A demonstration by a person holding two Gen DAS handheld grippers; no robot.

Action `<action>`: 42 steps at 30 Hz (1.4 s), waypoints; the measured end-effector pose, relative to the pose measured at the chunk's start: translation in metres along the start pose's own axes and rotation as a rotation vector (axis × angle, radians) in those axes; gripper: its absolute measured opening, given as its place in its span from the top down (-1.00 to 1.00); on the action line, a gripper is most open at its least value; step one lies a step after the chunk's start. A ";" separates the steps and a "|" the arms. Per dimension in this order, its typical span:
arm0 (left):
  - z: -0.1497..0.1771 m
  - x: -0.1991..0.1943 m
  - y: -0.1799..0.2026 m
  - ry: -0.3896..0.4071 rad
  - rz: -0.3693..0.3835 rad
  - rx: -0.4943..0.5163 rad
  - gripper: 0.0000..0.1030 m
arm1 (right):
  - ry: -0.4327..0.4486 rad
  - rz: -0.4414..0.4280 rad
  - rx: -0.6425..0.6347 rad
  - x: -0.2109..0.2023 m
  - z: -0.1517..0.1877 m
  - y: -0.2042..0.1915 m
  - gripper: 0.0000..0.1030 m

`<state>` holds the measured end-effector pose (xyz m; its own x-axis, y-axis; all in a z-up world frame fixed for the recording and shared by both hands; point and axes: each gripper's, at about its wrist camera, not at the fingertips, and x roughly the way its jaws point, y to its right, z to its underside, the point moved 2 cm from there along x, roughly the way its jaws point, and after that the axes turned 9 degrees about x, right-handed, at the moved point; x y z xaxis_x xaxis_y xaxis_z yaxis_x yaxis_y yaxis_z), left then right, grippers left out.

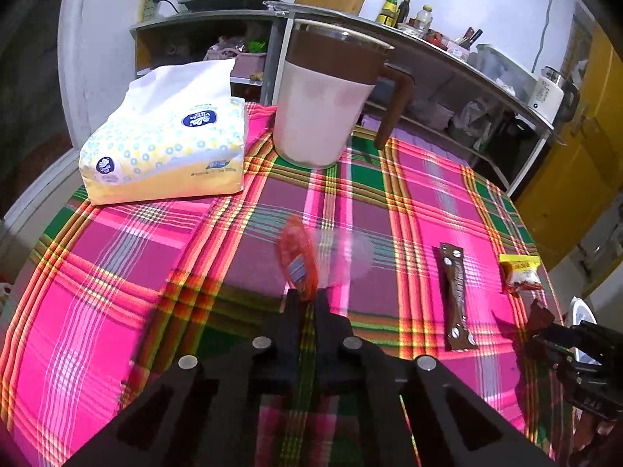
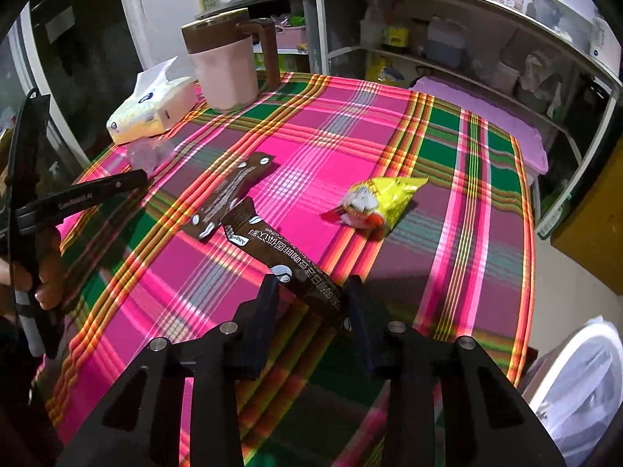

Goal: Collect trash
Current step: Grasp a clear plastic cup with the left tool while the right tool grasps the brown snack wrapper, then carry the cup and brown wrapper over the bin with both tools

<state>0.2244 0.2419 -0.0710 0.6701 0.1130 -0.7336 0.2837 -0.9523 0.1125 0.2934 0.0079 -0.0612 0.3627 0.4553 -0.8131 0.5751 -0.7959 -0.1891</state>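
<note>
My left gripper (image 1: 305, 299) is shut on a red and clear plastic wrapper (image 1: 296, 258), which sticks out ahead of the fingertips over the plaid tablecloth (image 1: 155, 264). In the right wrist view the left gripper (image 2: 140, 179) reaches in from the left, with the clear plastic (image 2: 150, 153) at its tip. My right gripper (image 2: 313, 292) is shut on a long brown coffee wrapper (image 2: 280, 257), pinched across its near end. A second brown wrapper (image 2: 233, 190) (image 1: 455, 295) and a yellow snack packet (image 2: 383, 198) (image 1: 520, 272) lie flat on the cloth.
A tissue pack (image 1: 167, 148) and a pink jug with a brown lid (image 1: 327, 105) stand at the table's far side. A white bin (image 2: 584, 373) sits below the right table edge. Metal shelves (image 2: 467, 50) with kitchen items line the back. A person's hand (image 2: 43, 272) holds the left gripper.
</note>
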 end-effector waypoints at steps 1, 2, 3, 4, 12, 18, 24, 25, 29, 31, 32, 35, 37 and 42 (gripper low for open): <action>0.000 -0.002 0.000 0.003 0.003 0.001 0.93 | 0.001 -0.001 0.004 -0.002 0.002 0.000 0.29; 0.001 -0.005 0.001 0.009 0.005 0.000 0.95 | 0.002 -0.002 0.008 -0.003 0.004 0.000 0.29; 0.002 -0.009 0.001 0.019 0.006 0.003 0.95 | 0.003 -0.003 0.010 -0.004 0.005 0.000 0.29; 0.003 -0.011 0.002 0.025 0.006 0.009 0.95 | 0.004 -0.003 0.014 -0.006 0.006 0.000 0.29; 0.010 -0.035 0.016 0.064 0.038 0.039 0.96 | 0.032 -0.007 0.047 -0.021 0.015 0.002 0.29; 0.024 -0.057 0.036 0.077 0.078 0.068 0.96 | 0.067 -0.011 0.075 -0.041 0.025 0.001 0.29; 0.038 -0.078 0.065 0.082 0.124 0.110 0.96 | 0.108 -0.011 0.097 -0.070 0.040 0.000 0.29; 0.040 -0.080 0.070 0.083 0.130 0.116 0.96 | 0.114 -0.012 0.102 -0.075 0.043 0.000 0.29; 0.050 -0.095 0.091 0.087 0.155 0.146 0.96 | 0.137 -0.010 0.122 -0.091 0.054 0.001 0.29; 0.055 -0.103 0.101 0.093 0.165 0.159 0.96 | 0.149 -0.009 0.133 -0.101 0.061 0.003 0.29; 0.058 -0.106 0.107 0.095 0.172 0.166 0.96 | 0.155 -0.007 0.138 -0.105 0.064 0.004 0.29; 0.064 -0.116 0.121 0.099 0.192 0.188 0.96 | 0.173 -0.004 0.155 -0.119 0.074 0.006 0.29; 0.068 -0.121 0.131 0.099 0.206 0.203 0.96 | 0.183 -0.001 0.163 -0.127 0.080 0.008 0.29; 0.076 -0.133 0.151 0.105 0.231 0.233 0.96 | 0.201 0.006 0.184 -0.142 0.093 0.013 0.29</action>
<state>0.1262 0.0614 -0.0077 0.7685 -0.0961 -0.6326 -0.0400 -0.9939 0.1024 0.1813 -0.1039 0.0003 0.5149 0.5055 -0.6923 0.4360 -0.8498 -0.2963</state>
